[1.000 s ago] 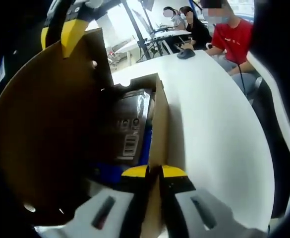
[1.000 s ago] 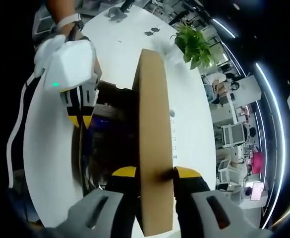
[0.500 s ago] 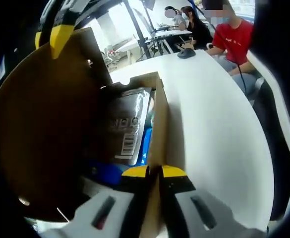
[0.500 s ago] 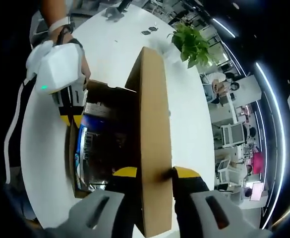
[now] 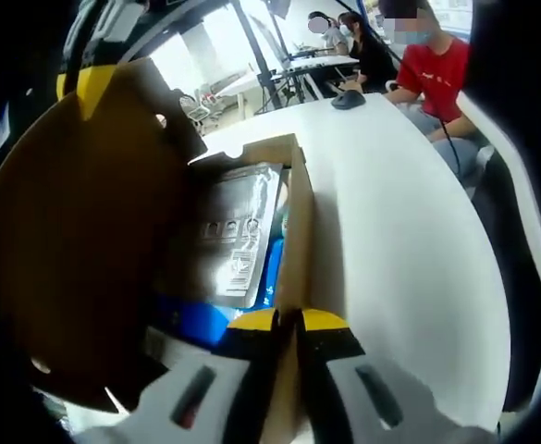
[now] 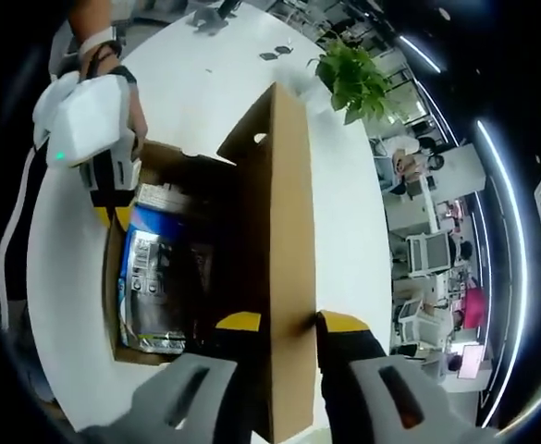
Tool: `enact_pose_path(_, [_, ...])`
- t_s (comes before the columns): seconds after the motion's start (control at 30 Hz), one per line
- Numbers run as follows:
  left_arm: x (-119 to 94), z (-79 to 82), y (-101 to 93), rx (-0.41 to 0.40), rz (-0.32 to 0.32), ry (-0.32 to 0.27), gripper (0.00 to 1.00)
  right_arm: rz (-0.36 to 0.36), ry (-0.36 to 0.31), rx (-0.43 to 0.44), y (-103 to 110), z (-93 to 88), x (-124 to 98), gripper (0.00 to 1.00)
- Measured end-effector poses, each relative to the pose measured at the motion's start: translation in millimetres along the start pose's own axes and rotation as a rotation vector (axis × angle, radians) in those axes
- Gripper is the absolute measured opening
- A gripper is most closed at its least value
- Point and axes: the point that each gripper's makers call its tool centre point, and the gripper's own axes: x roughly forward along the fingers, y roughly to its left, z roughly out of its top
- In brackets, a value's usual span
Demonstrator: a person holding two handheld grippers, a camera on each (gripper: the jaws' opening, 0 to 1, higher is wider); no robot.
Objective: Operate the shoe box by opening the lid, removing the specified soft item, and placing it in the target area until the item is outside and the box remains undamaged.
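The right tongs (image 6: pixel 284 321) clamp the raised lid (image 6: pixel 284 240); the left tongs (image 5: pixel 288 319) pinch the box wall (image 5: pixel 296 231), the packaged item (image 6: pixel 150 277) lying between them.

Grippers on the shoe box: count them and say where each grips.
2. The left gripper pinches the box's side wall; the right gripper clamps the raised lid at its edge.

A packet (image 6: pixel 150 277) lies in the box (image 6: pixel 122 347), beside its raised lid (image 6: pixel 284 268).
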Motion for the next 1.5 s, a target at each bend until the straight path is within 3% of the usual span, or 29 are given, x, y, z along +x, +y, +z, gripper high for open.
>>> enact_pose_path(0.53, [-2,1.9,-0.4,-0.002,0.003,0.000,0.07,-0.050,0.017,-0.029,-16,-0.3,5,0.13])
enact_pose_path(1.0, [-1,0.3,0.1,-0.014,0.002,-0.005,0.07,-0.118,0.072,-0.026,-40,-6.9,28,0.07])
enact_pose_path(1.33, [-1,0.8,-0.3,-0.018,-0.005,-0.002,0.07,-0.102,0.095,-0.034,-48,-13.1,41,0.05])
enact_pose_path(1.5, [2,-0.3,0.4,-0.012,-0.012,-0.002,0.07,-0.051,0.098,-0.026,-49,-14.0,46,0.05])
